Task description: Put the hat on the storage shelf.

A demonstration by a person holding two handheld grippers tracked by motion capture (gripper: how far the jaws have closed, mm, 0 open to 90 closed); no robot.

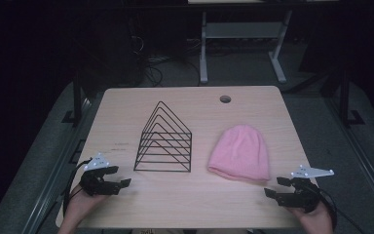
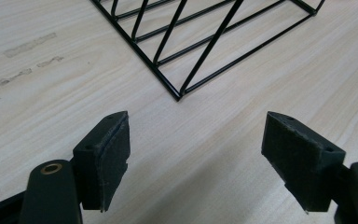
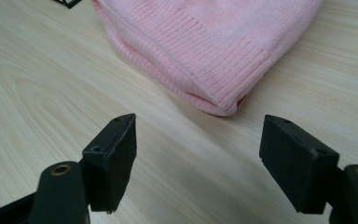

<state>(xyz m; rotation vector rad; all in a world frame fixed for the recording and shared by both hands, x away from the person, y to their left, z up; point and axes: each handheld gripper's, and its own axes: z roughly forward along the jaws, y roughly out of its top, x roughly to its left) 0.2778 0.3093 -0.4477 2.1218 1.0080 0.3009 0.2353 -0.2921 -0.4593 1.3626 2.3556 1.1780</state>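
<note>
On the near left corner of the pale wooden worktop [image 1: 126,109], the left claw [image 1: 119,185] rests low with its jaws spread wide and nothing between them. It points toward the black wire rack [image 1: 164,140], which stands upright a little left of the middle, its triangular frames lined up one behind another. From the left gripper view, the near corner of the wire rack [image 2: 179,93] sits just ahead of the open jaws, apart from them, and faint scuff marks [image 2: 25,46] show on the wood to its left. Right of the rack, well clear of it, a pink knitted beanie [image 1: 238,153] lies flat with its ribbed brim toward the person. At the near right corner the right claw [image 1: 276,186] is likewise wide and empty, close to the brim but not touching; its own view shows the beanie [image 3: 200,46] corner just beyond the jaws.
</note>
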